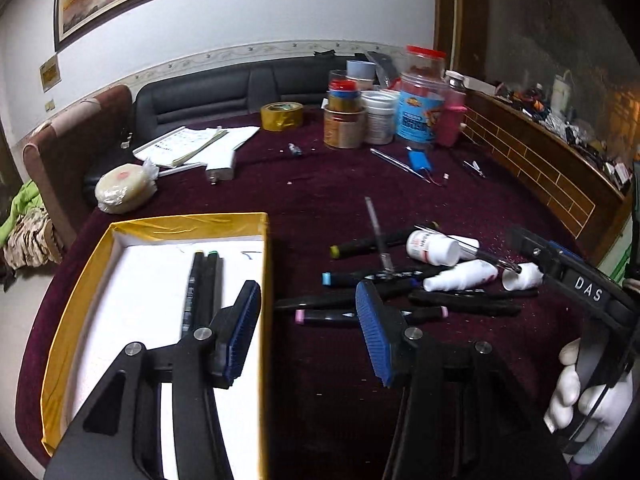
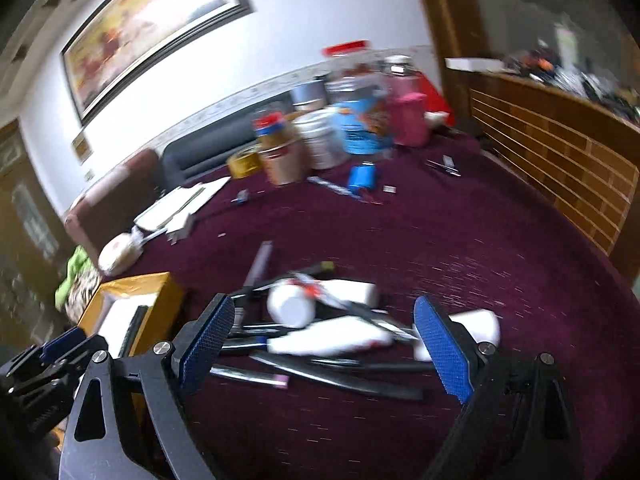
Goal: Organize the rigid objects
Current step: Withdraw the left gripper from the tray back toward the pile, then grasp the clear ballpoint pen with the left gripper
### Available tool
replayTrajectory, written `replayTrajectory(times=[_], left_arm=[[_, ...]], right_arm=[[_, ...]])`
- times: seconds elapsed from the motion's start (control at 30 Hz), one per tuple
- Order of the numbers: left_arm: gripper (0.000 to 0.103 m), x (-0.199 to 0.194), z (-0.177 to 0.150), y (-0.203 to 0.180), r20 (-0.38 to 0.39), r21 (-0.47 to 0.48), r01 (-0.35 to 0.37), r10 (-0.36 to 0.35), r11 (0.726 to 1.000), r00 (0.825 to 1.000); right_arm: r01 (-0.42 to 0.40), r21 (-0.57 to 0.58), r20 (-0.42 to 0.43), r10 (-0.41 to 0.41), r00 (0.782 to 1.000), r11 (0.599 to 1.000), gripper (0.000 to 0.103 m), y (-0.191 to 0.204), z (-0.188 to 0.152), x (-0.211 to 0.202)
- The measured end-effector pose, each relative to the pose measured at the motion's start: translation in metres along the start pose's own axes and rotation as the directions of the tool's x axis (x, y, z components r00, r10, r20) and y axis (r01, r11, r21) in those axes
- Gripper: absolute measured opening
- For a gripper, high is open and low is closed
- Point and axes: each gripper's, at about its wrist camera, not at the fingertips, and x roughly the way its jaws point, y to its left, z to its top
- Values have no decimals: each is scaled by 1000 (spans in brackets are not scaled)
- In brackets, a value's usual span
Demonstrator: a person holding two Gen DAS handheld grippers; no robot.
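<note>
1. Left wrist view: left tongs released, nothing between the blue pads. One pad hangs over the gold-rimmed box, the other over the maroon worktop.
2. Same view: two black markers already lie side by side on the box's white floor. The loose heap sits just right of the box on the cloth: black markers with coloured caps, a white pill bottle, a white spray bottle, a thin pen-like rod.
3. Same view, right edge: right tongs reach into the heap near a small white cap; a white-gloved hand holds the handle.
4. Right wrist view (blurred): right tongs spread wide and unloaded, straddling the heap from above. White bottles and dark markers lie between and beyond the pads, none pressed.
5. Same view: box at left, left tongs beside it.
6. Step, as judged: between deposits, both sides going back for the next item; most of the heap is still unsorted.
7. Next move calls for singling out one piece from the crossed pile, closing across its narrow axis, lifting clear of neighbours, then carrying it left over the box rim.
</note>
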Motion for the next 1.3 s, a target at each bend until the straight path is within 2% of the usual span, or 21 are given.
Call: replayTrajectory(times=[0.2, 0.33, 0.47, 0.53, 0.9, 1.0, 1.1, 1.27, 1.3], left_arm=[[48, 3, -1, -30, -19, 46, -4, 5, 999, 1000], [55, 8, -2, -44, -38, 64, -5, 8, 998, 999], [55, 18, -2, -54, -61, 84, -15, 20, 996, 998], [55, 26, -2, -57, -84, 82, -11, 18, 997, 996], [55, 69, 1, -63, -173, 64, -20, 31, 998, 985], [55, 86, 14, -49, -208, -2, -10, 9, 1000, 978], [57, 104, 27, -32, -250, -66, -32, 15, 997, 968], [57, 135, 32, -39, -318, -12, -33, 28, 999, 948], [62, 142, 31, -44, -332, 3, -19, 19, 1000, 943]], right_arm=[[35, 118, 11, -37, 999, 992, 88, -60, -3, -5], [43, 159, 6, -44, 999, 986, 88, -85, -8, 1], [33, 192, -2, -33, 999, 981, 88, -100, -15, 6], [3, 231, -6, -2, 1000, 973, 88, -108, -16, 7], [-45, 252, -20, 52, 998, 967, 88, -110, -20, 11], [-48, 258, -30, 58, 998, 965, 88, -110, -21, 13], [-51, 266, -37, 64, 997, 962, 88, -111, -21, 15], [-62, 287, -47, 78, 996, 956, 88, -115, -22, 18], [-63, 291, -51, 81, 995, 955, 88, -115, -22, 19]])
